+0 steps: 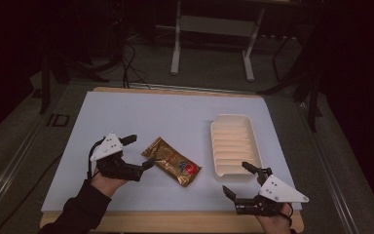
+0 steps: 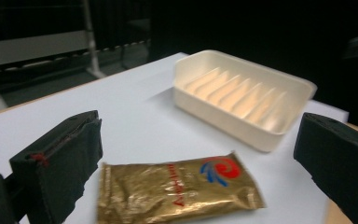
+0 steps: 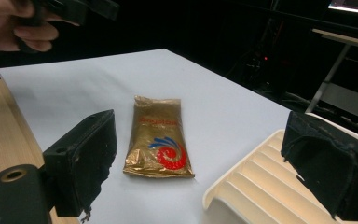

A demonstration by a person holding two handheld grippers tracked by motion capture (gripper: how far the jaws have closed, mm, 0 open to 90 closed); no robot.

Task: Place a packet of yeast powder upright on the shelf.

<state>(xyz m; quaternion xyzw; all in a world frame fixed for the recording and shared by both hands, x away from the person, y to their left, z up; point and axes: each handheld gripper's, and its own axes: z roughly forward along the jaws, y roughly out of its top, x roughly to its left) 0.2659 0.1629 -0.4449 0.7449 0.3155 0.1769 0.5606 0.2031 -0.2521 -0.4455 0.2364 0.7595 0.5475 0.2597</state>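
Both grippers are held with jaws spread wide, nothing between them. The left gripper sits just beside the gold packet, which lies flat on the white sheet. The right gripper hovers at the near end of the cream tray, whose ribbed floor is bare. Open sheet stretches beyond the packet. A wooden table edge frames the sheet; the room behind is dark, with a desk frame.

We see a gold foil packet printed with a red and blue swirl and red lettering, a cream ribbed tray, a white sheet over a pale wooden table, and black gripper jaws.
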